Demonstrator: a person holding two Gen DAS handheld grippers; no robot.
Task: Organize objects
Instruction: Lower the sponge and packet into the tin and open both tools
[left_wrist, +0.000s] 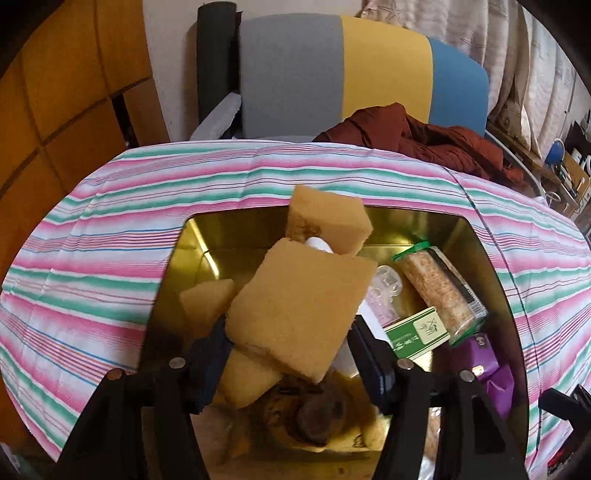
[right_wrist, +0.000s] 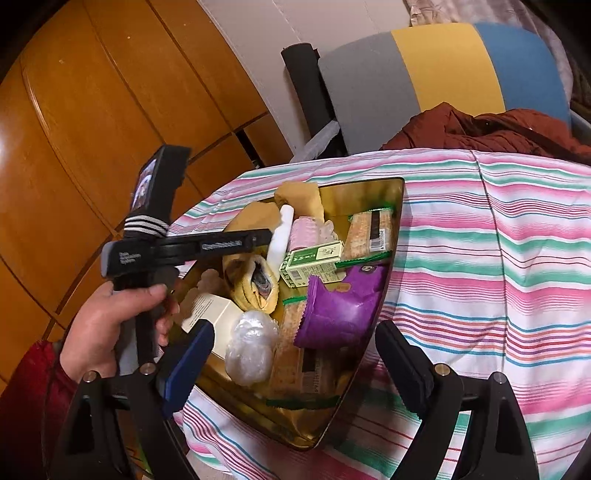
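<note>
- The tin (left_wrist: 491, 258) is the landmark: a shallow, square, gold metal box with mirror-bright walls, set on a striped cloth (left_wrist: 110, 229) of pink, green and white.
- Left gripper (left_wrist: 291, 354) hangs over the tin's near side, its jaws set fairly wide; a porous tan sponge (left_wrist: 295, 306), a thick block with squared edges, sits tilted between them, touching the left pad, but whether it is truly clamped I cannot tell.
- A second sponge block (left_wrist: 328, 218) of the same coarse foam leans on the tin's far wall.
- Inside the tin at the right: a clear-wrapped cracker pack (left_wrist: 439, 291) with green crimped ends, a small green carton (left_wrist: 417, 332), and a glossy purple pouch (right_wrist: 343, 306) with a zigzag edge.
- Near the tin's front corner lie a crinkled clear plastic ball (right_wrist: 251, 343) and a white box (right_wrist: 214, 314).
- Right gripper (right_wrist: 291, 358) is held at the tin's near corner, jaws spread wide and empty, one on each side of the corner.
- A bare hand (right_wrist: 107, 325) grips the left tool's handle, left of the tin.
</note>
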